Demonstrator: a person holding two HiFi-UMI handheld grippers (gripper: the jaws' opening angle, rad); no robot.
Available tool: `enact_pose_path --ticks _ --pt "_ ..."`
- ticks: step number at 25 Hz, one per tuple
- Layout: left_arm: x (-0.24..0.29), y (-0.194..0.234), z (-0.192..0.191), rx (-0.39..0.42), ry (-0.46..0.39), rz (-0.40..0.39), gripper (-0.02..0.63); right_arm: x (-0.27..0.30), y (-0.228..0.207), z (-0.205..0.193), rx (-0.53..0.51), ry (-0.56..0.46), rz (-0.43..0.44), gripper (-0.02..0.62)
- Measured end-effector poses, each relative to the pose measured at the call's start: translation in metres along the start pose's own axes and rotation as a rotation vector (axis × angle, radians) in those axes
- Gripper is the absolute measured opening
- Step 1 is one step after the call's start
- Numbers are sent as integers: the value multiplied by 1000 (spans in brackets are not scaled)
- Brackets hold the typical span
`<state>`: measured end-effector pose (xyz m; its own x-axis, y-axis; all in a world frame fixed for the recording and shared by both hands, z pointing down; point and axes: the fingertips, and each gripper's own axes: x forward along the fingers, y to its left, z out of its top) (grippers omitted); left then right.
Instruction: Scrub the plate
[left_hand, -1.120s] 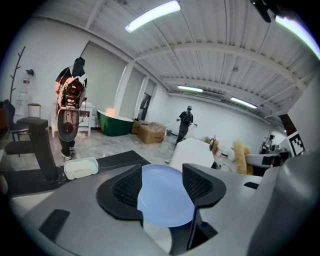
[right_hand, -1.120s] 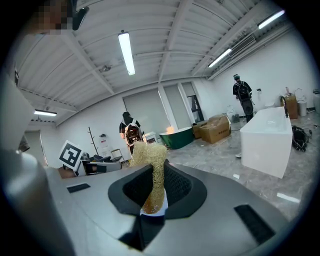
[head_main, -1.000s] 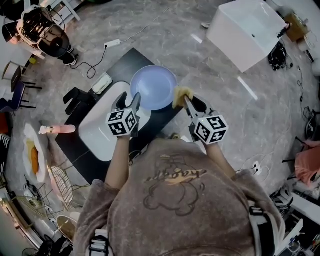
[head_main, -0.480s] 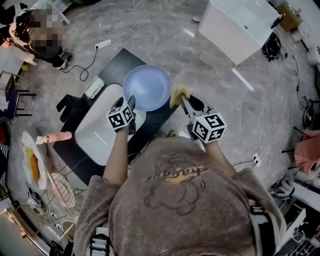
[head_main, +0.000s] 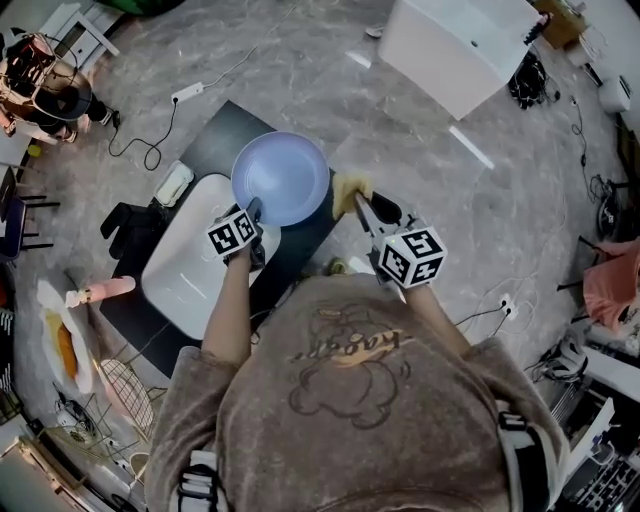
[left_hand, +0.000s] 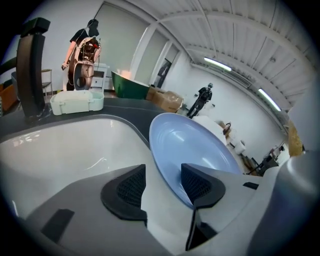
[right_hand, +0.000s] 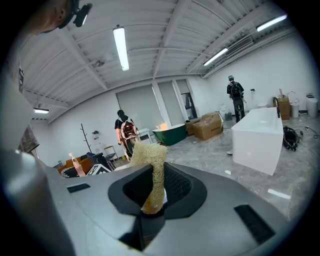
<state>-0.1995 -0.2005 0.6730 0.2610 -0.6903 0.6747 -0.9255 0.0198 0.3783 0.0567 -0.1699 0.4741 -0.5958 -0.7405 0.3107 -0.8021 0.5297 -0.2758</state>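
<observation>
Overhead, our left gripper (head_main: 255, 208) clamps the blue plate (head_main: 280, 175) over the sink (head_main: 178, 275) corner; our right gripper (head_main: 358, 200) pinches a scrubber (head_main: 346, 190).

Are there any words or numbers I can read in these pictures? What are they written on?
The curly word on the person's shirt, above a bear drawing: too blurred to read.
The cube on the left gripper and the cube on the right gripper: black-and-white square patterns only, no letters or numbers.
The plate and the scrubber: no writing.
So nothing here can be read.
</observation>
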Motion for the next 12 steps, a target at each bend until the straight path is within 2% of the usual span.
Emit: enact_pose_path --ticks 7,12 --pt "3 -8 -1 -29 -6 -53 161 -5 -6 -3 3 3 -23 48" --pt "1 -8 0 -47 4 -57 151 -6 -5 -4 3 5 -28 48"
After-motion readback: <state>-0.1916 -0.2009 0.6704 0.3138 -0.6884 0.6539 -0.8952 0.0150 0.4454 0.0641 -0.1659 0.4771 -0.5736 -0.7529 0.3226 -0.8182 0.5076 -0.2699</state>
